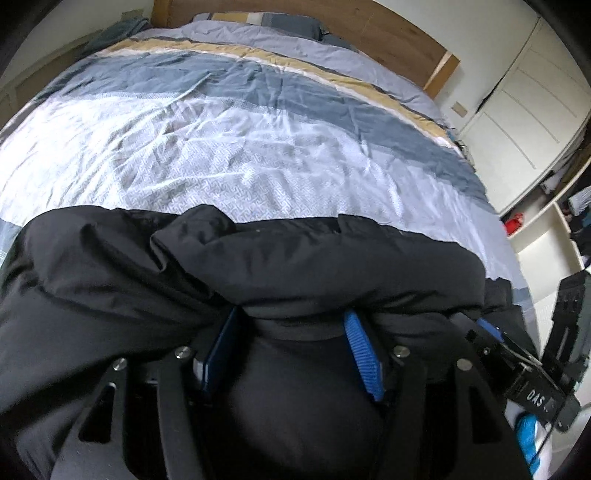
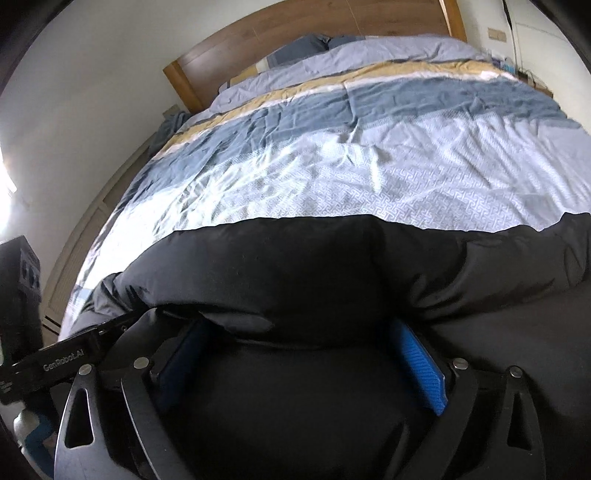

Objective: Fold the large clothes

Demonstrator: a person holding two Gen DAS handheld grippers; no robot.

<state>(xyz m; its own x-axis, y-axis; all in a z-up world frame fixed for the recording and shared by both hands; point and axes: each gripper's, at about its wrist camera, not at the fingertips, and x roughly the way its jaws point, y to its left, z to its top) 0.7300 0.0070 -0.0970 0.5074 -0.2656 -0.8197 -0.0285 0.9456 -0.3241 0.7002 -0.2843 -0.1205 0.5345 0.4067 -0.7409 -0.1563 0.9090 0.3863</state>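
Observation:
A black puffy jacket [image 1: 258,266] lies across the near end of the bed; it also fills the lower half of the right wrist view [image 2: 314,266]. My left gripper [image 1: 291,321] has its blue-padded fingers [image 1: 364,362] wide apart, with thick jacket fabric bulging between them and over their tips. My right gripper [image 2: 299,325] stands the same way, its blue pads [image 2: 421,365] spread with jacket fabric bunched between them. The fingertips of both are hidden under the fabric. The right gripper shows at the right edge of the left wrist view [image 1: 528,376].
The bed [image 1: 221,147] has a wrinkled cover in white, blue and tan stripes, stretching away to a wooden headboard [image 1: 369,29]. White wardrobes and shelves [image 1: 524,110] stand to the right. A wall and low skirting [image 2: 85,229] run along the bed's left side.

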